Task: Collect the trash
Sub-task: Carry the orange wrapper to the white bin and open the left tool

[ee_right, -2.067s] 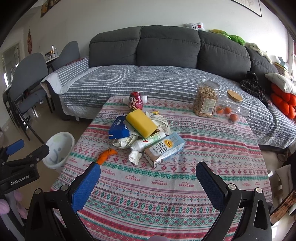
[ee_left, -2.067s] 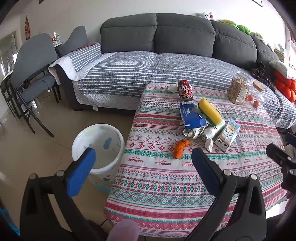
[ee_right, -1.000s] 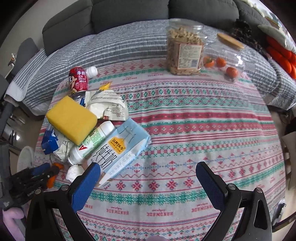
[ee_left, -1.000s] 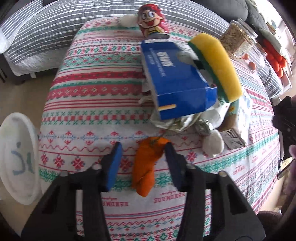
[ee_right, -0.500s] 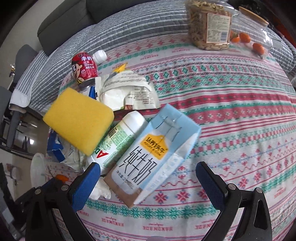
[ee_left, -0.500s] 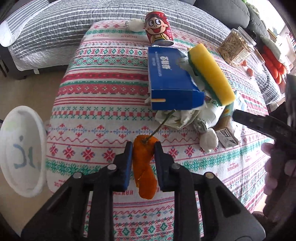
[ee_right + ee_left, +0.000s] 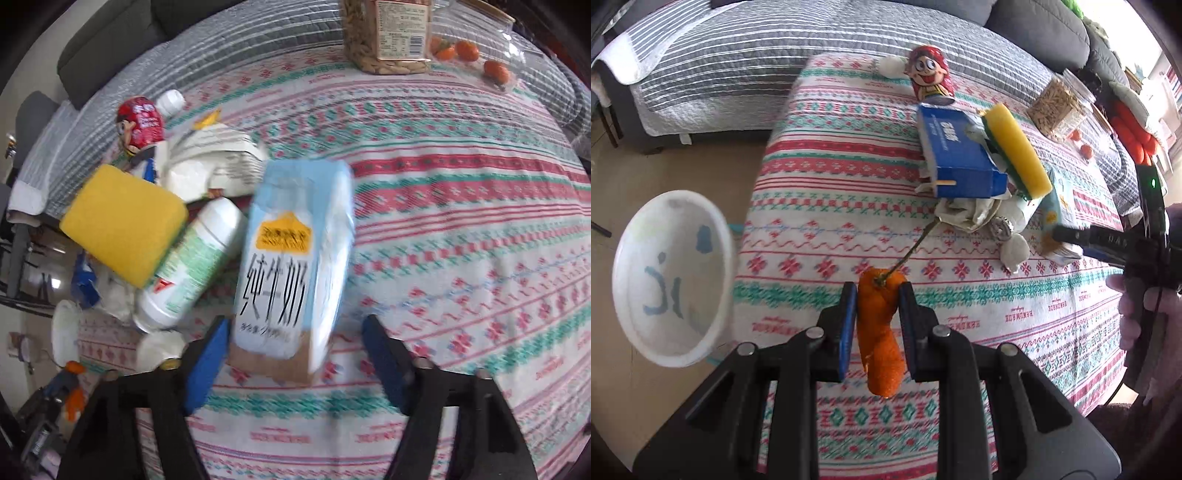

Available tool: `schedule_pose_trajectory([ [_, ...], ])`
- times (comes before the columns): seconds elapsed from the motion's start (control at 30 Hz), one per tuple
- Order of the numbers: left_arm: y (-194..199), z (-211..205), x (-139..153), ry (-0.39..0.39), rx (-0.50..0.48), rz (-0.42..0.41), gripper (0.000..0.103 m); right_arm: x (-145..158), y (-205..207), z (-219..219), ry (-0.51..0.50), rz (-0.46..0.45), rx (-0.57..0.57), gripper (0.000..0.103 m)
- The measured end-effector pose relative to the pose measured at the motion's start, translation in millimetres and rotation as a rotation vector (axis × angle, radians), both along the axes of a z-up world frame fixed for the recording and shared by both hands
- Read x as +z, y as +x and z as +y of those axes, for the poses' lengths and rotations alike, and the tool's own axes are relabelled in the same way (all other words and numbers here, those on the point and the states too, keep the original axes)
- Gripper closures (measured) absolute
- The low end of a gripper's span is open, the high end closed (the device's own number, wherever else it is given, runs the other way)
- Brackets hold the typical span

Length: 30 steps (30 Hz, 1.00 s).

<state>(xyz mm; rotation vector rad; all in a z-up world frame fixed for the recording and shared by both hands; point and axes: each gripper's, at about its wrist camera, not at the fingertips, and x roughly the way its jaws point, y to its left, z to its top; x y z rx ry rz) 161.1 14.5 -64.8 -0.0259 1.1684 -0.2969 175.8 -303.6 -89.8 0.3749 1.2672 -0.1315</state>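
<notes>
The left gripper (image 7: 877,306) clamps the orange peel (image 7: 881,332) above the patterned tablecloth (image 7: 831,184); the white bin (image 7: 670,277) stands on the floor left of it. The right gripper (image 7: 295,350) is closing around the milk carton (image 7: 291,266), pads apparently not yet pressing it, with a grey sofa (image 7: 738,48) behind the table.

I am looking down over my right gripper (image 7: 291,345) at a milk carton (image 7: 291,258) lying on the desk (image 7: 461,221), its near end sitting between the blue pads. The jaws are closing on it; the left pad is just beside the carton and the right pad is standing apart from it. A white bottle (image 7: 192,258) is lying against the carton's left side, with a yellow sponge (image 7: 123,229) resting beyond it. A red can (image 7: 140,123) is standing farther back. A nut jar (image 7: 388,33) is sitting at the far edge, oranges (image 7: 465,50) beside it.
</notes>
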Motion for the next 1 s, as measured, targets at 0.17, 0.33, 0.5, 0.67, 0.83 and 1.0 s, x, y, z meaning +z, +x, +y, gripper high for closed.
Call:
schedule_pose_trajectory([
  [0.17, -6, 14, 4, -0.007, 0.032, -0.006, 0.078, 3, -18, -18, -0.034, 0.010, -0.010, 0.041],
  [0.33, -10, 17, 8, -0.022, 0.050, -0.016, 0.078, 13, -22, -24, -0.059, -0.045, 0.015, 0.023],
  [0.5, -12, 16, 11, -0.045, 0.057, -0.025, 0.078, 6, -3, -18, -0.098, -0.066, 0.035, 0.035],
  [0.67, -13, 15, 13, -0.050, 0.048, -0.033, 0.078, 8, 1, -8, -0.146, -0.063, 0.047, 0.045],
  [0.83, -17, 22, 18, -0.049, 0.047, -0.046, 0.078, 35, -13, -1, -0.176, -0.117, 0.040, 0.046],
  [1.0, -20, 41, 24, -0.048, 0.078, -0.065, 0.078, 62, -34, 11, -0.162, -0.187, 0.076, 0.046],
])
